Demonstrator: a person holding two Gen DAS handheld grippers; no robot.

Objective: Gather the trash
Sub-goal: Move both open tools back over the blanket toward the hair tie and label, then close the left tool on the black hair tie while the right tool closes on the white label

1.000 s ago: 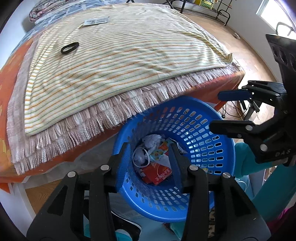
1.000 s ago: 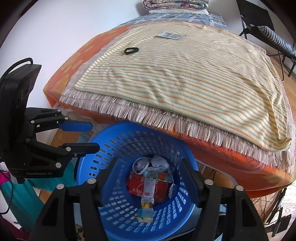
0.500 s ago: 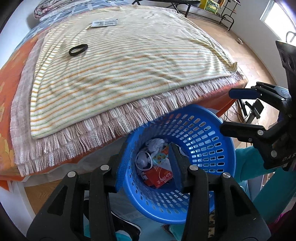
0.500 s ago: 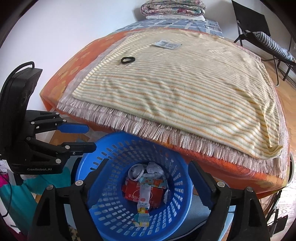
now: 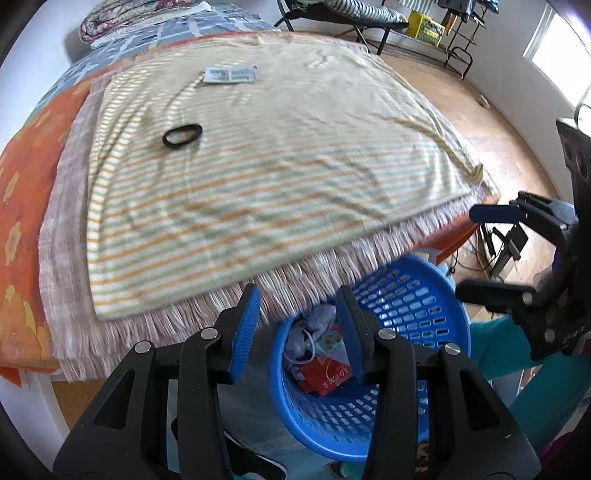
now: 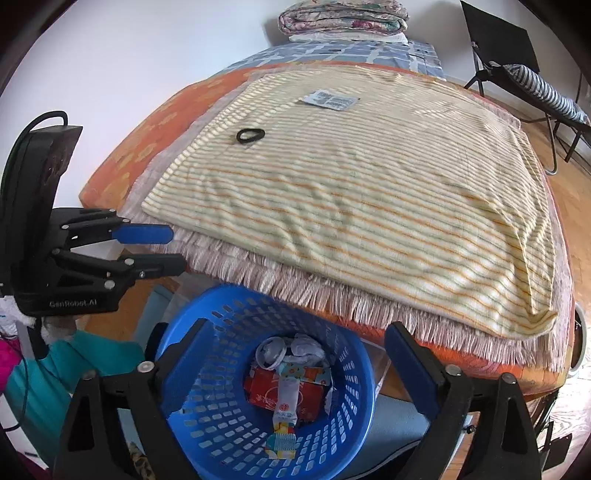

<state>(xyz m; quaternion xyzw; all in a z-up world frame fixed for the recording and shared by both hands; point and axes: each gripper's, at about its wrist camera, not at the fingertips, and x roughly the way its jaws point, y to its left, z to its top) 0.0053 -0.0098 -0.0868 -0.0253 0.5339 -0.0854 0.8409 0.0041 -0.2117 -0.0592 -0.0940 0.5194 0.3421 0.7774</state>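
A blue perforated basket [image 5: 410, 306] [image 6: 229, 439] stands on the floor by the bed's near edge, holding a red packet [image 6: 264, 389], white crumpled paper [image 6: 306, 347] and colourful wrappers. A black ring [image 5: 182, 135] [image 6: 250, 135] and a flat grey-white packet [image 5: 231, 75] [image 6: 330, 99] lie far back on the striped blanket [image 5: 277, 166] [image 6: 369, 192]. My left gripper [image 5: 297, 332] [image 6: 173, 249] is open and empty over the basket's left rim. My right gripper [image 6: 293, 363] [image 5: 469, 251] is wide open and empty above the basket.
The bed has a fringed cover and orange sheet [image 6: 147, 147]. Folded bedding [image 6: 343, 16] is stacked at the headboard end. A folding chair [image 6: 532, 81] stands to the right on the wooden floor [image 5: 509, 140]. Teal sleeves [image 6: 74, 369] show near the basket.
Both grippers have risen and drawn back from the basket toward the bed. The right gripper's jaws have opened wider. More of the blanket is in view.
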